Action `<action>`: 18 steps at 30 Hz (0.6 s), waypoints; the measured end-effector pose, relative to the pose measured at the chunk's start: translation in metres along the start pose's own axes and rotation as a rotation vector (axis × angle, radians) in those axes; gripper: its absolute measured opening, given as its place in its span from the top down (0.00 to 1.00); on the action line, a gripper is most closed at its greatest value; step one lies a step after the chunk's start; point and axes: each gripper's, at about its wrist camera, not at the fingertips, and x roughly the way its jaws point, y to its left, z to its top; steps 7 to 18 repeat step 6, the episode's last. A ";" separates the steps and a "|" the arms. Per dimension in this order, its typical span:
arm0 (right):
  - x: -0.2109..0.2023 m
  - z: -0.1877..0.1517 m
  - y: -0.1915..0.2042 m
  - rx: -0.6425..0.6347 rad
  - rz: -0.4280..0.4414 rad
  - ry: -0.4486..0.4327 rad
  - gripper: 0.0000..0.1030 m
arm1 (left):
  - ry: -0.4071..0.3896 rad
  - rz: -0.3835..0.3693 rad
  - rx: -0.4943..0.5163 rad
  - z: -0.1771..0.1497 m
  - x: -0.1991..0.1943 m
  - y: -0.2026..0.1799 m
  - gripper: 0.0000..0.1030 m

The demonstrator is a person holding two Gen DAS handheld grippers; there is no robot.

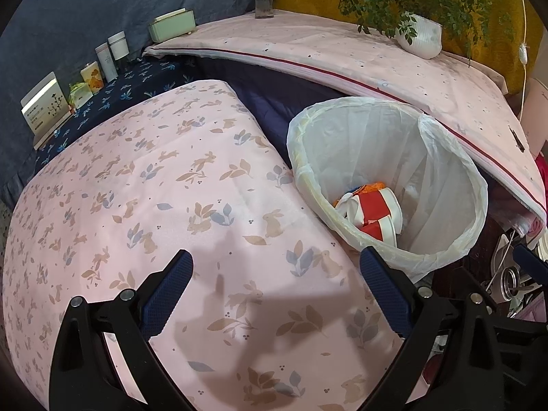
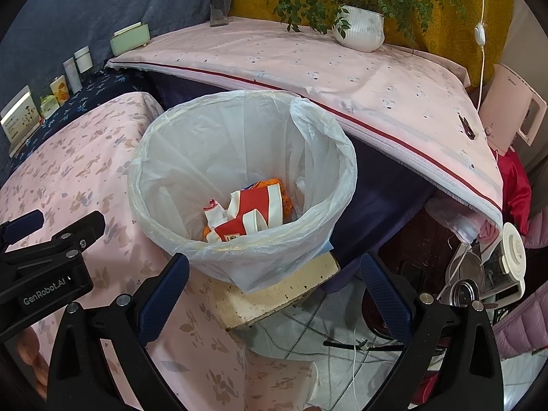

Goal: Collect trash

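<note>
A round bin [image 2: 239,185] lined with a thin white plastic bag stood between a pink rabbit-print cloth [image 1: 144,212] and a pink-covered table [image 2: 308,65]. At the bottom of the bin lay the trash: a crumpled red and white wrapper [image 2: 251,212] over an orange packet [image 2: 270,185]; its print was too small to read. The left gripper [image 1: 275,294] hung over the rabbit-print cloth beside the bin, its blue-padded jaws spread wide and holding nothing. The right gripper [image 2: 274,294] hung just in front of the bin, jaws likewise spread and empty. In the right wrist view, the left tool's black body carried white lettering reading "GenRobot.AI". A pink kettle [image 2: 510,116] bore a faint, illegible logo.
</note>
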 end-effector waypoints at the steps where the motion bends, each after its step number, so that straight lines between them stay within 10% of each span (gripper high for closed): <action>1: 0.000 0.000 0.000 0.001 0.000 0.000 0.07 | -0.002 0.002 -0.002 0.000 0.000 0.000 0.09; 18: 0.000 0.000 -0.001 0.000 0.000 0.000 0.07 | -0.011 -0.006 0.008 0.001 0.000 -0.002 0.09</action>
